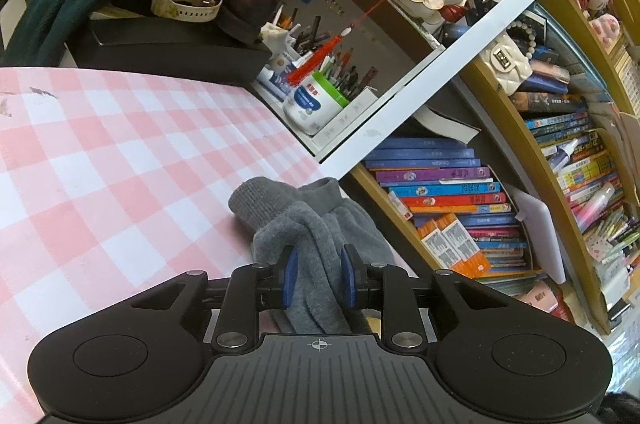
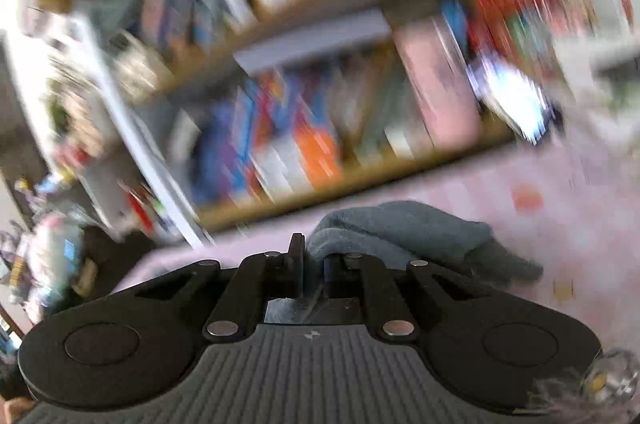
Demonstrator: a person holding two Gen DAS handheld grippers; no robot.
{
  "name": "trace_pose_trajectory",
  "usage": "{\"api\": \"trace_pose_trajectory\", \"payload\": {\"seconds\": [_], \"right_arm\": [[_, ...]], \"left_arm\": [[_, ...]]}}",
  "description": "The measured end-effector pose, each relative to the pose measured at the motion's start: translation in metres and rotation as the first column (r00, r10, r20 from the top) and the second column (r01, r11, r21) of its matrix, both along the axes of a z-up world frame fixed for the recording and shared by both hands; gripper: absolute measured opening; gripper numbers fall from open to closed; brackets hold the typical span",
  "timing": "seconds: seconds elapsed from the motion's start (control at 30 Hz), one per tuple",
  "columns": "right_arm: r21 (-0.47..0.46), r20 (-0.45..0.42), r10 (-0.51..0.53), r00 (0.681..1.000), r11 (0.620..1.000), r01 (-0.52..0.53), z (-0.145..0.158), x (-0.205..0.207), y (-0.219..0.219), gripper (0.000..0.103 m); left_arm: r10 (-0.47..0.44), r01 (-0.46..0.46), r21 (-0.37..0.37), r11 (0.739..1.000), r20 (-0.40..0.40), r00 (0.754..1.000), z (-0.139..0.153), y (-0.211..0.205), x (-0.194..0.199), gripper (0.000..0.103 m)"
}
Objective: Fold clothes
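Note:
A grey fleece garment lies bunched on the pink-and-white checked table near its far right edge. My left gripper straddles a fold of it, its blue pads a little apart with cloth between them. In the blurred right wrist view, my right gripper is shut on an edge of the same grey garment, which trails to the right over the pink table.
A white shelf unit with a pen holder and jars stands just past the table's edge. A wooden bookcase full of books is behind it. A black box with clutter sits at the table's back.

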State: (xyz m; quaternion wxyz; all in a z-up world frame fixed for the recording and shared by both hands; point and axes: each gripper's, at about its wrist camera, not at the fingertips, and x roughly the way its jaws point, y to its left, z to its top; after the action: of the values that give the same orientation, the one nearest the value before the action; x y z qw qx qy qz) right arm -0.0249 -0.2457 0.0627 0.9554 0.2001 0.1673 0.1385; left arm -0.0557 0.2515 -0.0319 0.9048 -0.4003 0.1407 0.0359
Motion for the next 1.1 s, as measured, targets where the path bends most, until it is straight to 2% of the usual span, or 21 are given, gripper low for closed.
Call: {"api": "trace_pose_trajectory", "payload": {"seconds": [0.07,0.1,0.13,0.2,0.23,0.27,0.3,0.4,0.43,0.53,0.63,0.77,0.93,1.03,1.1], "right_arm": [[-0.037,-0.031,-0.001,1.0,0.999,0.0,-0.001,-0.017,0.002,0.008],[-0.062,-0.082,-0.007,0.997,0.998,0.002,-0.008,-0.022,0.002,0.008],[-0.079,-0.172,-0.019,0.985,0.997,0.006,-0.022,-0.026,0.0,0.008],[-0.051,-0.331,-0.011,0.944,0.999,-0.006,-0.048,-0.032,-0.007,0.008],[-0.026,-0.382,0.0,0.924,1.0,-0.011,-0.058,-0.036,-0.01,0.009],[-0.011,-0.396,0.005,0.918,1.0,-0.01,-0.063,-0.04,-0.012,0.01],[-0.001,-0.398,0.007,0.917,1.0,-0.008,-0.065,-0.043,-0.013,0.012],[0.019,-0.374,-0.029,0.927,0.999,0.04,-0.062,-0.044,-0.024,0.032],[0.029,-0.364,-0.042,0.93,0.998,0.057,-0.06,-0.043,-0.028,0.036],[0.088,-0.37,-0.059,0.927,0.991,0.098,-0.062,-0.04,-0.04,0.038],[0.184,-0.418,-0.069,0.906,0.97,0.159,-0.075,-0.034,-0.056,0.038],[0.259,-0.444,-0.075,0.893,0.943,0.207,-0.085,-0.031,-0.066,0.035],[0.209,-0.425,-0.097,0.9,0.957,0.202,-0.083,-0.025,-0.062,0.029],[0.167,-0.39,-0.116,0.914,0.967,0.194,-0.082,-0.024,-0.059,0.013],[0.123,-0.333,-0.136,0.933,0.975,0.187,-0.074,-0.03,-0.056,0.008]], "left_arm": [[-0.008,0.008,-0.002,1.0,-0.002,1.0,0.0,0.0,0.001,0.024],[-0.013,0.013,-0.001,1.0,-0.003,1.0,0.0,-0.001,0.002,0.024],[-0.018,0.018,0.0,1.0,-0.005,1.0,0.0,-0.001,0.002,0.024],[-0.02,0.02,0.001,1.0,-0.008,1.0,0.0,-0.001,0.003,0.024],[-0.018,0.018,0.0,1.0,-0.01,1.0,-0.001,-0.001,0.003,0.024],[-0.016,0.016,0.0,1.0,-0.011,1.0,-0.001,-0.001,0.003,0.024],[-0.015,0.015,-0.001,1.0,-0.013,1.0,-0.001,-0.001,0.003,0.024],[-0.009,0.009,-0.001,1.0,-0.015,1.0,-0.002,0.0,0.003,0.024],[-0.008,0.008,-0.002,1.0,-0.016,1.0,-0.002,0.0,0.003,0.024],[-0.004,0.004,-0.01,1.0,-0.019,1.0,-0.003,0.001,0.003,0.024],[-0.004,0.004,-0.015,1.0,-0.024,1.0,-0.004,0.002,0.004,0.024],[-0.003,0.002,-0.022,1.0,-0.03,1.0,-0.005,0.003,0.004,0.027],[-0.002,0.001,-0.02,1.0,-0.035,0.999,-0.005,0.003,0.004,0.028],[-0.003,0.002,-0.02,1.0,-0.036,0.999,-0.005,0.003,0.004,0.028],[-0.003,0.002,-0.018,1.0,-0.038,0.999,-0.005,0.003,0.005,0.028]]}}
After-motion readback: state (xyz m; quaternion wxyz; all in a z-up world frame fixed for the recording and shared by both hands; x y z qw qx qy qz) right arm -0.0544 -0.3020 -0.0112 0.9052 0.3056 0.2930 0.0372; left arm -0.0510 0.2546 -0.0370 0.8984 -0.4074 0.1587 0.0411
